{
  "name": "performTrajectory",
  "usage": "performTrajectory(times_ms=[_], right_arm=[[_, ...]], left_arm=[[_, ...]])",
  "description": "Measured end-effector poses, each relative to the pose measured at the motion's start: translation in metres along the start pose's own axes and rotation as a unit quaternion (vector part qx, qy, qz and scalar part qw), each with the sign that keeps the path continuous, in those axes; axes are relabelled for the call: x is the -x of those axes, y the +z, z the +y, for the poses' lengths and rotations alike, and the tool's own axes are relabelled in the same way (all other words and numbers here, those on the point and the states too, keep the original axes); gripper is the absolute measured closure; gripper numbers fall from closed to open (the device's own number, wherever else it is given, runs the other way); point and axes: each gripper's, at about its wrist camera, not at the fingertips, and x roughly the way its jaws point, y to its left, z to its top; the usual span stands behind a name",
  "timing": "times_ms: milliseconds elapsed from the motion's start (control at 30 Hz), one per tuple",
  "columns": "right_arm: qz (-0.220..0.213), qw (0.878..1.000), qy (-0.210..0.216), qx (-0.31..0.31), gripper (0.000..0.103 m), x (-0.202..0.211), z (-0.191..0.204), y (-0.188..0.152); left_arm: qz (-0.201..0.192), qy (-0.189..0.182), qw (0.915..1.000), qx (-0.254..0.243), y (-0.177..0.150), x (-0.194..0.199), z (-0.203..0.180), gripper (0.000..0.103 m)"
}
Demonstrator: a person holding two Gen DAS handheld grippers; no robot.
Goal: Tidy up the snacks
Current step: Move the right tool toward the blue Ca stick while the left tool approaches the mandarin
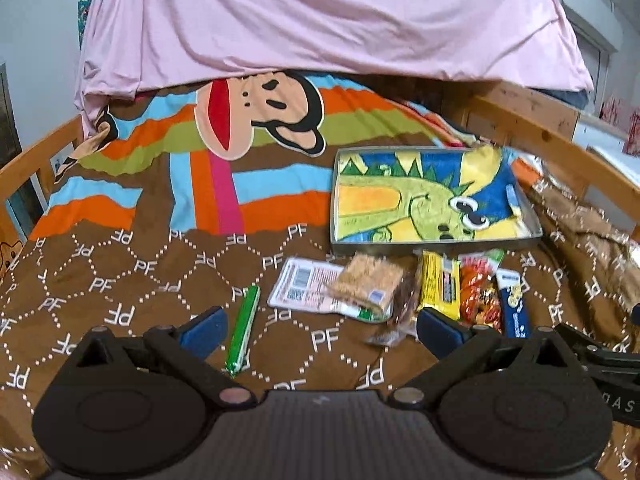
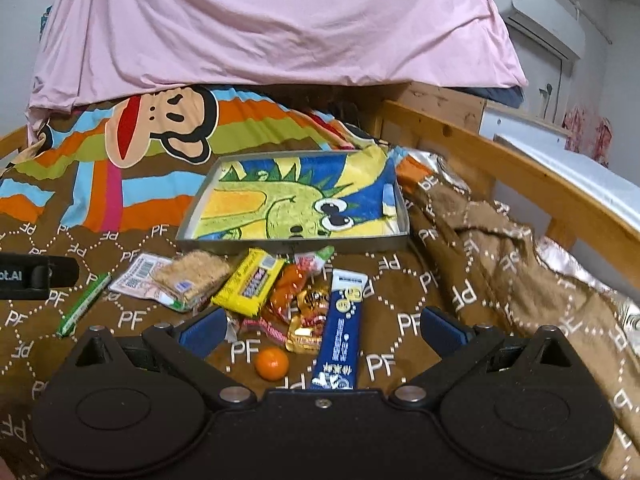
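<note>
A metal tray (image 1: 436, 243) (image 2: 294, 245) lined with a dinosaur-print cloth lies on the brown bedspread. In front of it are scattered snacks: a green stick pack (image 1: 242, 330) (image 2: 82, 305), a white flat packet (image 1: 306, 286) (image 2: 138, 276), a cracker pack (image 1: 368, 280) (image 2: 192, 276), a yellow bar (image 1: 438, 290) (image 2: 250, 282), orange and gold candies (image 1: 478, 300) (image 2: 298, 308), a blue tube (image 1: 514, 306) (image 2: 340, 330) and a small orange (image 2: 272, 363). My left gripper (image 1: 320, 330) is open, empty, above the bedspread. My right gripper (image 2: 322, 332) is open over the candies and blue tube.
A pink sheet (image 1: 320, 20) hangs over the far end of the bed. Wooden bed rails (image 2: 500, 160) run along the right side, with bunched brown bedding (image 2: 520, 260) beside the tray. The left gripper's body (image 2: 28, 276) shows at the left edge of the right wrist view.
</note>
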Motion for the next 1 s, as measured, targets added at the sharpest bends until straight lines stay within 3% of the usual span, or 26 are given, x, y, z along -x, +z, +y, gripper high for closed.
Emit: performTrajectory(times_ms=[267,600,800,1000], right_arm=[[0.002,1.0,0.011,-0.002,0.001,0.003,-0.001,0.032],[-0.025,0.999,0.019,0.038,0.001,-0.024,0.005,0.046],[-0.029,0.995,0.037,0.085,0.001,-0.053,-0.005,0.04],[-0.019,0.991,0.044,0.126,0.001,-0.082,-0.025,0.028]], left_arm=[[-0.005,0.0,1.0,-0.007,0.028,0.0,0.007,0.0],[0.003,-0.012,0.9994,-0.031,0.058,-0.042,0.001,0.0],[-0.009,-0.034,0.9981,-0.05,0.051,-0.081,-0.016,0.0],[0.017,-0.074,0.9945,-0.072,0.025,-0.118,-0.031,0.0]])
